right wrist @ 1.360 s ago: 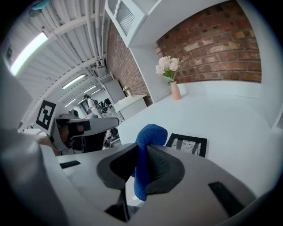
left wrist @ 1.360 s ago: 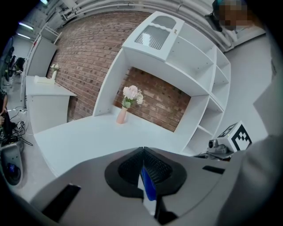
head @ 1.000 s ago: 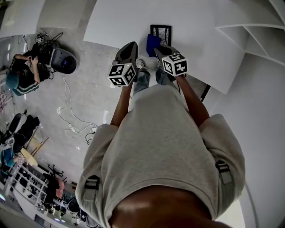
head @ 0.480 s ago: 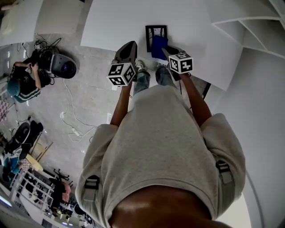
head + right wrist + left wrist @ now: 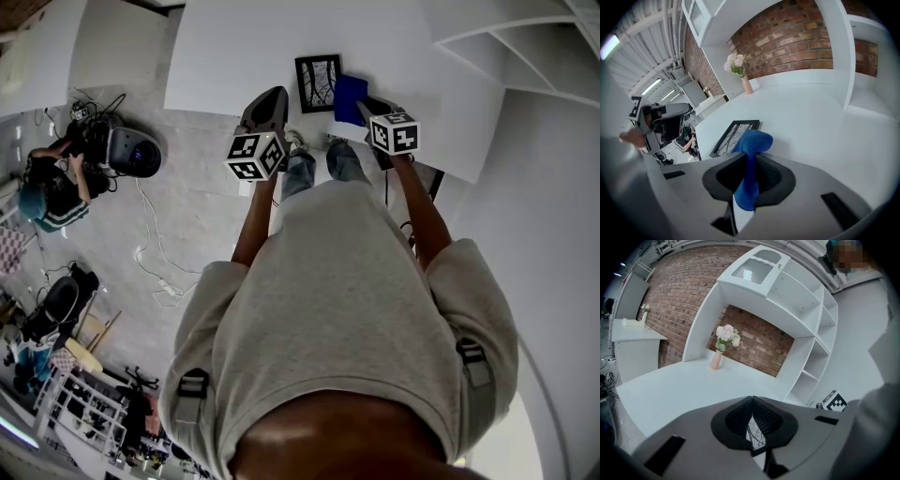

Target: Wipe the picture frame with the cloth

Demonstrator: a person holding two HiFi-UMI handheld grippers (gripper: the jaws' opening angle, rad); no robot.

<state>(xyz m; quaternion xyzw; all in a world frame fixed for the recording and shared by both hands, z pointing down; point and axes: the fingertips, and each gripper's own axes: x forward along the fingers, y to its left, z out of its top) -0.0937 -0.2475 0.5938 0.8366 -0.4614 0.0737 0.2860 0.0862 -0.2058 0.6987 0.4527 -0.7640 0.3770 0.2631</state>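
Picture frame (image 5: 318,82) just beside cloth (image 5: 351,99) | right tool (image 5: 749,164) clamps cloth | left tool (image 5: 751,401) closed

cloth (image 5: 751,143): blue, fuzzy, soft nap, microfibre-looking
picture frame (image 5: 727,138): black moulding, smooth, kinda satin
table (image 5: 801,122): white, smooth, matt, painted look
wall (image 5: 797,37): bare red brick, rough, pale mortar lines
left gripper (image 5: 751,399): grey matt plastic shell; black ribbed pads (image 5: 737,420), rubbery
vase (image 5: 716,360): pink, smooth

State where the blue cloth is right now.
In the right gripper view, the blue cloth is pinched in the right tongs, right of the picture frame on the white table.
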